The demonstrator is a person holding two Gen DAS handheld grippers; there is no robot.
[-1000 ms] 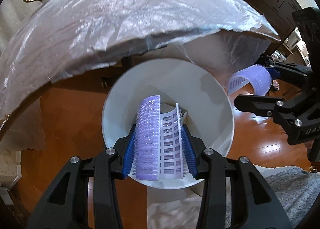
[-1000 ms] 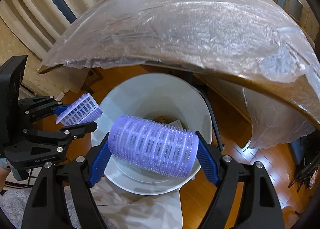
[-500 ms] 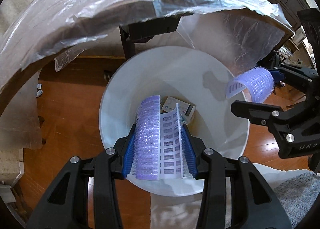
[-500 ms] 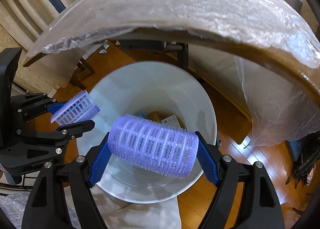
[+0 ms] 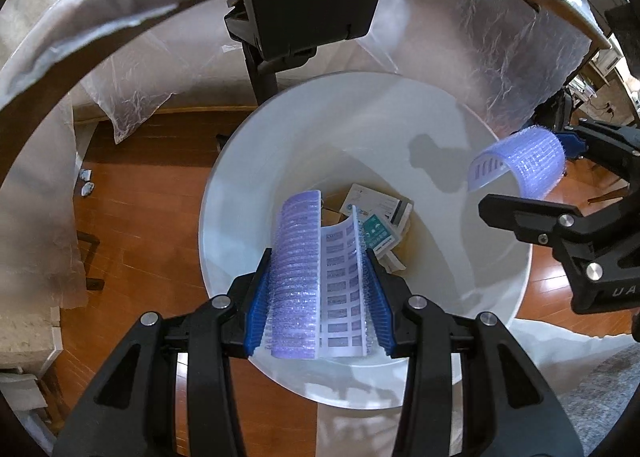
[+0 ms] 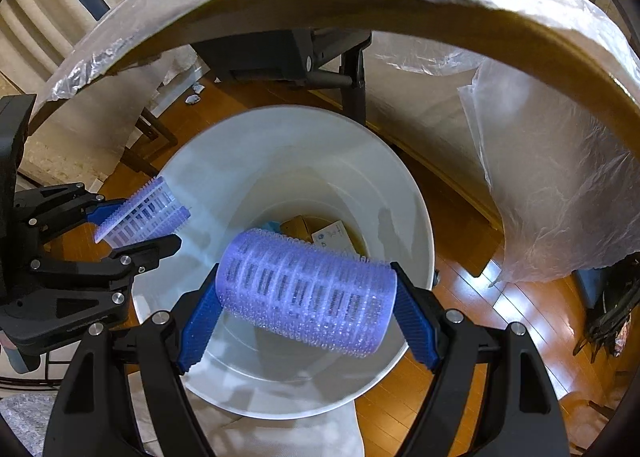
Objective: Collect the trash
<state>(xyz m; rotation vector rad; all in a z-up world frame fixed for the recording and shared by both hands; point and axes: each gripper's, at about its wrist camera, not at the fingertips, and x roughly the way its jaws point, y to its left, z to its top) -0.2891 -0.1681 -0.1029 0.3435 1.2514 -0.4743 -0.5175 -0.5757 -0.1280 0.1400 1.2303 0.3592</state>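
Two purple hair rollers hang over the open mouth of a white bin (image 5: 240, 193) that stands on a wooden floor (image 5: 136, 185). The left gripper (image 5: 318, 297) is clamped on a squashed roller (image 5: 316, 285), pinched flat between the blue pads (image 5: 256, 309) with its long axis running along the fingers; it sits above the near rim of the bin. The right gripper (image 6: 306, 293) grips a whole roller (image 6: 306, 293) by its two ends, so the cylinder lies crosswise between the pads (image 6: 198, 321), again above the near part of the bin's opening. In the left wrist view the right gripper shows at the bin's right rim; in the right wrist view the left one shows at the bin's left rim.

Down at the bottom of the bin lie a few paper packets and cartons (image 5: 376, 217), one white, one teal.

Over and beyond the bin curves the edge of a table (image 6: 500, 29), draped in crinkled clear plastic sheet (image 6: 560, 193) that hangs toward the floor. Under the table, beyond the bin's far rim, a dark metal frame (image 5: 300, 9) is visible. Two small crumpled scraps (image 5: 86, 181) lie on the floor, well apart from the bin's left side.
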